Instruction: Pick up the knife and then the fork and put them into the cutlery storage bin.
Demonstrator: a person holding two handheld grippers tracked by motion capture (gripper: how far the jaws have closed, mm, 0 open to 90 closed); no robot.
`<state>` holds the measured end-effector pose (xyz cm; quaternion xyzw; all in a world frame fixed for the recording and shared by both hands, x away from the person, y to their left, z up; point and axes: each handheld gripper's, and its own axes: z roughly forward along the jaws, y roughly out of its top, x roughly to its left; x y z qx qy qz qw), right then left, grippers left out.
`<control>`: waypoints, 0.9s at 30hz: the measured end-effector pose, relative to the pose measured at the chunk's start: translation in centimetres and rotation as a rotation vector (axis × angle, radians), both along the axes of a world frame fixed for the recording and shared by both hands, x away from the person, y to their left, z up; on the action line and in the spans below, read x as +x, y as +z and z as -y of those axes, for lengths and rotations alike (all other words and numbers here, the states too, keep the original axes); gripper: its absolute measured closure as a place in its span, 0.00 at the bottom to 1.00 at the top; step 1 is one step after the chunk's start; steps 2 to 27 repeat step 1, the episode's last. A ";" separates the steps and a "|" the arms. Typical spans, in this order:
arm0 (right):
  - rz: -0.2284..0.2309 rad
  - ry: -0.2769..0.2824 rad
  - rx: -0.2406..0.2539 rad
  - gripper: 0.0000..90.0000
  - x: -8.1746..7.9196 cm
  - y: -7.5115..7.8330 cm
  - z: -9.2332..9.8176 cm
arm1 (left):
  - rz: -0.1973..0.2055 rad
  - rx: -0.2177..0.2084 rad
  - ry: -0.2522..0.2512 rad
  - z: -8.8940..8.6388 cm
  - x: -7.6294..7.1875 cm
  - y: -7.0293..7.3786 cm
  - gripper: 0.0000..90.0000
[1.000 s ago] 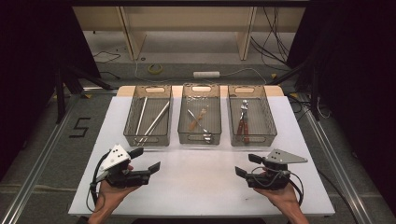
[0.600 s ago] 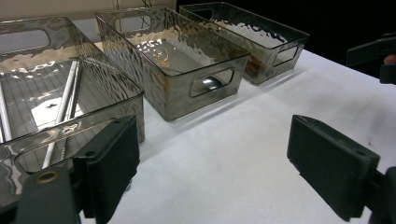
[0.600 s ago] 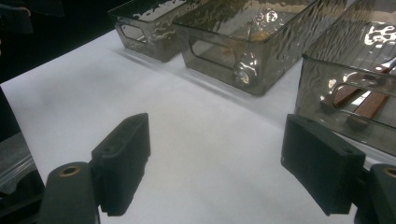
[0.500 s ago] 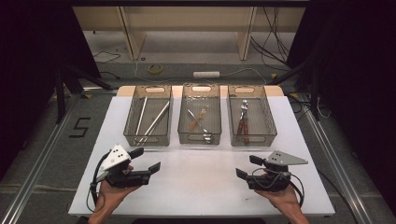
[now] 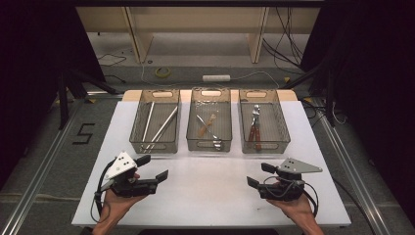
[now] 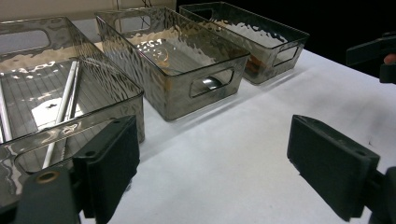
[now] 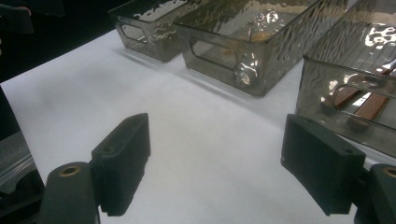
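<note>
1. Nothing had been picked up at this moment, by my reading. In the high view the left gripper (image 5: 152, 170) sat at the lower left of the frame and the right gripper (image 5: 258, 175) at the lower right, both low over the white table (image 5: 210, 196), near its front edge and well apart from each other.
2. Both sets of jaws stood wide open with nothing between them; each gripper view showed bare table between its black pads.
3. Three clear bins lay in a row across the middle of the high view: the left bin (image 5: 147, 147) with long metal rods (image 5: 161, 128), the middle bin (image 5: 209, 145) with small utensils (image 5: 208, 126), and the right bin (image 5: 284, 139) with red-handled pliers (image 5: 254, 131). All the tools lay inside the bins, none on the table.
4. So the work seemed to be at its start: reaching, grasping and moving were all left to do.
5. The high view gave the whole layout and each bin's contents.
6. The left gripper view added the rods (image 6: 60, 112) seen close at its left through the rippled wall, just beyond the jaw.
7. The right gripper view showed the red handles (image 7: 369, 105) at its right edge through the right bin's handle cut-out.
</note>
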<state>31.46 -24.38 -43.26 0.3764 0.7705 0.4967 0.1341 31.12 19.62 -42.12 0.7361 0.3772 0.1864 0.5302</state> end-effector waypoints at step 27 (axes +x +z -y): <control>0.000 0.000 0.000 0.27 0.0 0.0 0.0 | 0.000 0.000 0.000 0.0 0.0 0.0 0.18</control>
